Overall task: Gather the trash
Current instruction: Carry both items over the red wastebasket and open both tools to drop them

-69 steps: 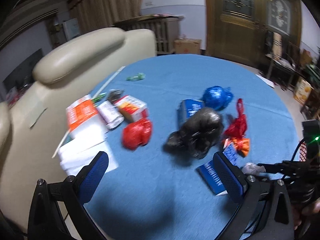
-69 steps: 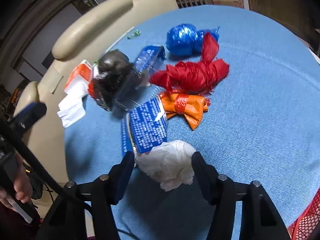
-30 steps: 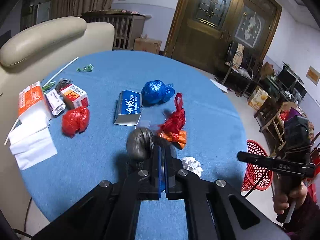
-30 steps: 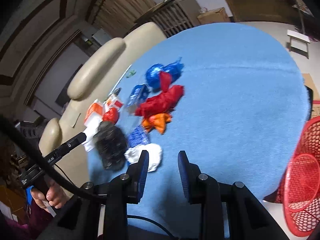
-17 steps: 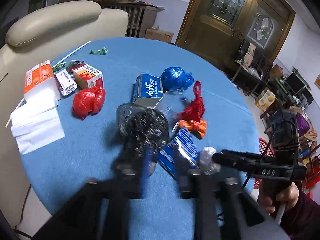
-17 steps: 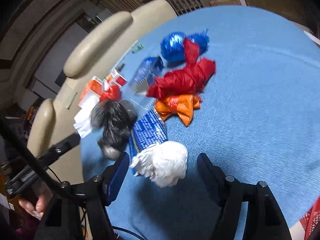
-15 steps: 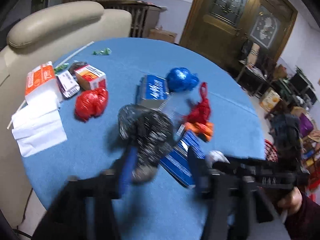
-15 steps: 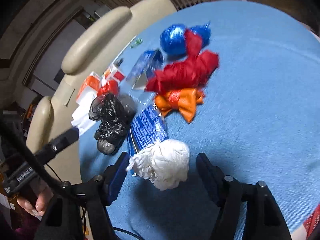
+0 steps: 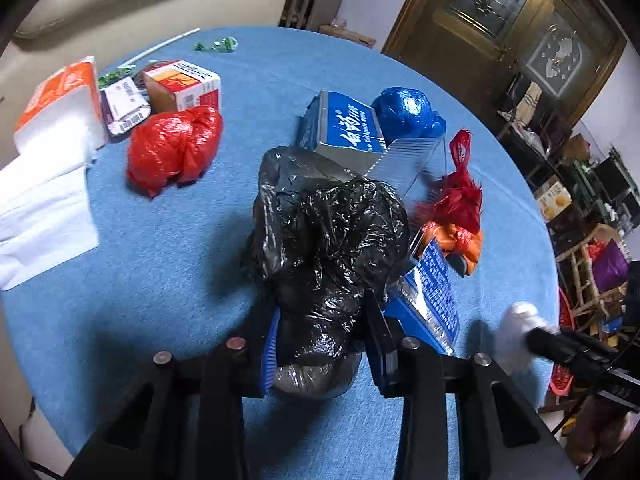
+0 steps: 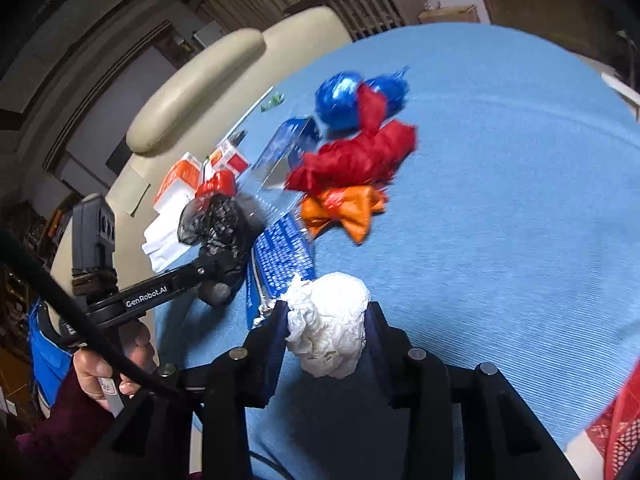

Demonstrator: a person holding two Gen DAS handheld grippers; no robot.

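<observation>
A crumpled black plastic bag [image 9: 328, 240] lies mid-table on the blue cloth [image 9: 160, 272]. My left gripper [image 9: 323, 316] is closing, its blue pads pressing the bag's near end from both sides. The same bag [image 10: 218, 220] and left gripper [image 10: 216, 268] show in the right wrist view. A white crumpled paper ball [image 10: 336, 308] sits near the table's front edge between the fingers of my right gripper [image 10: 327, 312], which is closing with its pads against the ball. That ball [image 9: 516, 328] appears at the right of the left wrist view.
Around lie a red bag [image 9: 172, 144], a blue bag [image 9: 404, 112], a blue carton [image 9: 344, 128], a red and an orange bag [image 10: 348, 208], a flat blue packet [image 9: 436, 292], small boxes [image 9: 180, 80] and tissues [image 9: 40, 184]. A red basket [image 10: 616, 432] stands off the table's right side.
My left gripper opened, came down and closed round the black bag. My right gripper opened wide around the white paper ball, then narrowed onto it.
</observation>
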